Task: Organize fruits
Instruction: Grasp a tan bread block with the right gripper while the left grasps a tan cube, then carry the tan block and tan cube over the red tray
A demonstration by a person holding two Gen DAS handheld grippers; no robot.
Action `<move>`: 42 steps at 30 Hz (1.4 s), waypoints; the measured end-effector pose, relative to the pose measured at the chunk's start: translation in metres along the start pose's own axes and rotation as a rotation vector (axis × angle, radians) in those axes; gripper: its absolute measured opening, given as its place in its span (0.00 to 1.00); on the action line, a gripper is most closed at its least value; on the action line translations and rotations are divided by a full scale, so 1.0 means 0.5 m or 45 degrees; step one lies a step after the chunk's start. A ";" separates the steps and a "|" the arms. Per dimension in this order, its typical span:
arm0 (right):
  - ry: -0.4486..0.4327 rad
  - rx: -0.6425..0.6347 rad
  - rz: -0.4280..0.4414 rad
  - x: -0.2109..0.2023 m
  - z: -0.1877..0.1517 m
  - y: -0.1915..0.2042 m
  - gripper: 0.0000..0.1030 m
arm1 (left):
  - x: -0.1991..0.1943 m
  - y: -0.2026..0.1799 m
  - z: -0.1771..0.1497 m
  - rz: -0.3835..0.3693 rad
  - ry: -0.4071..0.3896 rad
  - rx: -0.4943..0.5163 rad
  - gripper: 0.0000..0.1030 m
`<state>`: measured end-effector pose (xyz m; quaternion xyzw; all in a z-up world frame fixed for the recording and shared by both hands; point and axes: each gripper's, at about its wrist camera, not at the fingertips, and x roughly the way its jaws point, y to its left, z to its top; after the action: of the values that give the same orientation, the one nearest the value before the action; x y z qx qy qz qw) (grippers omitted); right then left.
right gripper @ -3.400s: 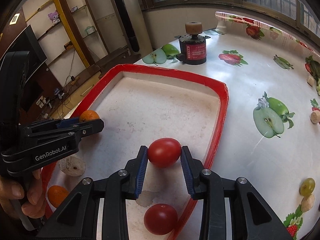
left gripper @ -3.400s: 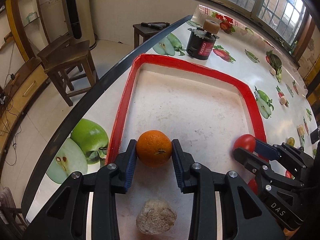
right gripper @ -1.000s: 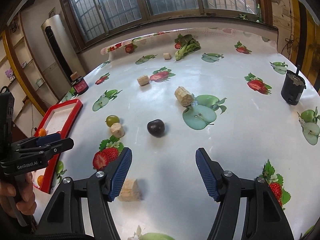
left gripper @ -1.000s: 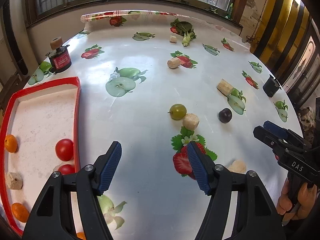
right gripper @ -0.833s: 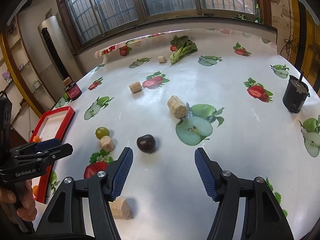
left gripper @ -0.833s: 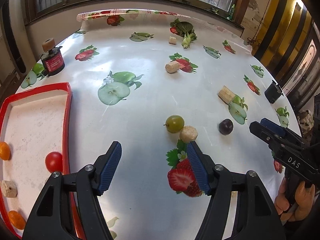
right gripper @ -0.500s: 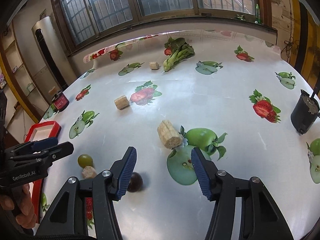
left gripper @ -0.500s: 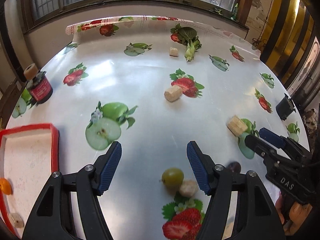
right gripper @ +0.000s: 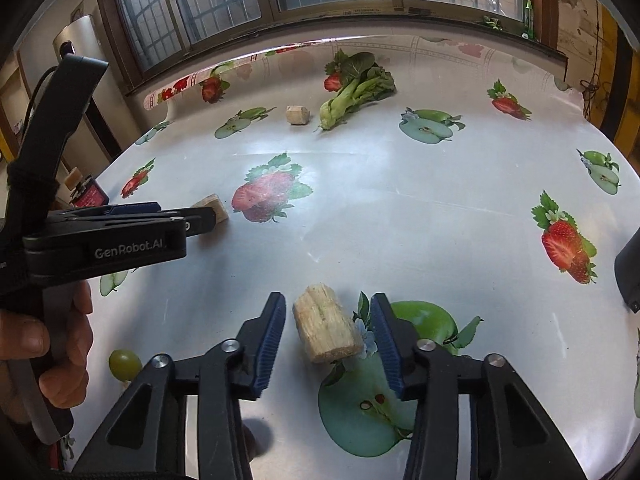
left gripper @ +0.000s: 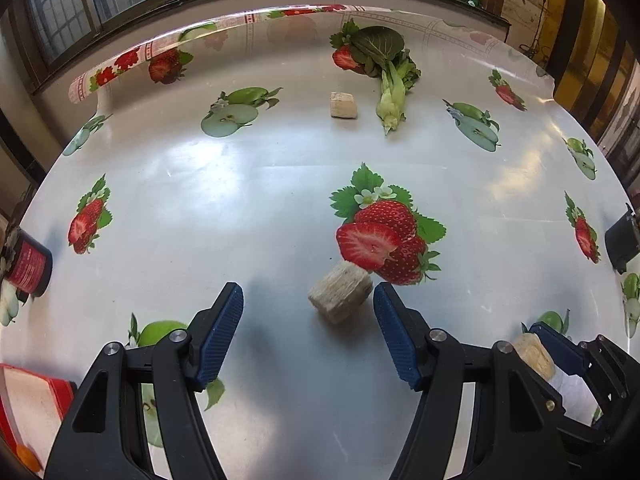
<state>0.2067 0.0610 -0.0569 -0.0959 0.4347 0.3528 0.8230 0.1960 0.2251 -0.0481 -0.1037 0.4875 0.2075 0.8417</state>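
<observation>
In the left wrist view my left gripper [left gripper: 307, 334] is open, its blue pads wide apart. A beige fibrous chunk [left gripper: 340, 296] lies on the table just ahead of the tips, beside a printed strawberry, touching neither pad. In the right wrist view my right gripper [right gripper: 328, 340] has its jaws closing around a longer beige chunk [right gripper: 325, 330]. That chunk lies between the pads with a thin gap on each side. A green grape [right gripper: 125, 364] sits at the lower left. The red tray [left gripper: 60, 390], holding an orange [left gripper: 28, 458], shows only at the lower left corner.
A bok choy [left gripper: 390, 76] and another beige chunk [left gripper: 343, 105] lie at the far side of the fruit-printed table. A red-labelled jar [left gripper: 28, 268] stands at the left edge, a black cup [left gripper: 622, 236] at the right. A hand [right gripper: 52, 356] holds the left gripper's handle.
Both grippers moved forward over the table, away from the tray. The grape and the dark plum dropped out of the left view. The right jaws narrowed around the long beige chunk.
</observation>
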 end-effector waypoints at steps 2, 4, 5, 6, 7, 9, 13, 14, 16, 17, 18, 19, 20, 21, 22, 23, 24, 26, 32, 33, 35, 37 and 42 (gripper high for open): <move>-0.009 0.008 0.011 0.005 -0.001 -0.005 0.33 | 0.012 -0.006 0.000 -0.033 -0.011 0.009 0.55; -0.011 0.013 0.016 0.005 -0.002 -0.006 0.27 | 0.011 -0.009 0.000 -0.062 -0.019 0.015 0.36; -0.013 0.014 0.018 0.002 -0.003 -0.006 0.27 | 0.008 -0.012 -0.002 -0.063 -0.020 0.031 0.30; -0.019 0.014 0.017 -0.001 -0.005 -0.006 0.27 | 0.005 -0.012 -0.005 -0.066 -0.020 0.040 0.29; -0.029 0.014 0.015 -0.006 -0.007 -0.006 0.27 | 0.000 -0.010 -0.011 -0.066 -0.022 0.041 0.29; -0.041 0.019 0.021 -0.016 -0.011 -0.004 0.27 | -0.010 -0.001 -0.024 -0.071 -0.019 0.030 0.29; -0.066 0.016 0.041 -0.042 -0.018 0.009 0.27 | -0.045 0.026 -0.063 -0.074 -0.031 -0.005 0.29; -0.073 0.015 0.050 -0.049 -0.020 0.014 0.27 | -0.054 0.034 -0.073 -0.068 -0.036 -0.013 0.29; -0.084 0.006 0.060 -0.063 -0.022 0.027 0.27 | -0.075 0.051 -0.092 -0.057 -0.047 -0.031 0.29; -0.089 0.001 0.067 -0.069 -0.023 0.034 0.27 | -0.085 0.060 -0.101 -0.048 -0.053 -0.039 0.29; -0.093 -0.004 0.072 -0.074 -0.025 0.042 0.27 | -0.095 0.069 -0.110 -0.047 -0.060 -0.048 0.29; -0.096 -0.009 0.078 -0.079 -0.026 0.050 0.27 | -0.105 0.078 -0.119 -0.045 -0.067 -0.058 0.29; -0.098 -0.012 0.084 -0.082 -0.027 0.059 0.27 | -0.115 0.088 -0.127 -0.035 -0.074 -0.070 0.29; -0.098 -0.016 0.090 -0.085 -0.028 0.067 0.27 | -0.125 0.098 -0.135 -0.029 -0.081 -0.080 0.29; -0.098 -0.018 0.096 -0.087 -0.029 0.075 0.27 | -0.135 0.109 -0.143 -0.027 -0.088 -0.090 0.29; -0.099 -0.021 0.103 -0.089 -0.031 0.084 0.27 | -0.144 0.120 -0.152 -0.023 -0.094 -0.101 0.29; -0.099 -0.027 0.110 -0.092 -0.032 0.094 0.27 | -0.153 0.130 -0.161 -0.017 -0.098 -0.113 0.29; -0.101 -0.043 0.125 -0.096 -0.036 0.116 0.27 | -0.170 0.152 -0.178 -0.010 -0.109 -0.139 0.29; -0.100 -0.093 0.173 -0.107 -0.050 0.188 0.27 | -0.225 0.213 -0.226 0.026 -0.154 -0.198 0.29; -0.099 -0.103 0.180 -0.108 -0.053 0.201 0.27 | -0.232 0.223 -0.233 0.032 -0.159 -0.208 0.29; -0.097 -0.121 0.193 -0.110 -0.058 0.225 0.27 | -0.244 0.244 -0.247 0.038 -0.164 -0.230 0.29; -0.095 -0.137 0.208 -0.113 -0.063 0.247 0.27 | -0.254 0.262 -0.261 0.042 -0.167 -0.250 0.29; -0.090 -0.185 0.237 -0.116 -0.071 0.303 0.27 | -0.273 0.302 -0.295 0.055 -0.173 -0.284 0.29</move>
<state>0.0613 0.1264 -0.0103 -0.1019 0.3858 0.4614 0.7924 -0.0466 0.2703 -0.0001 -0.1717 0.4055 0.2851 0.8514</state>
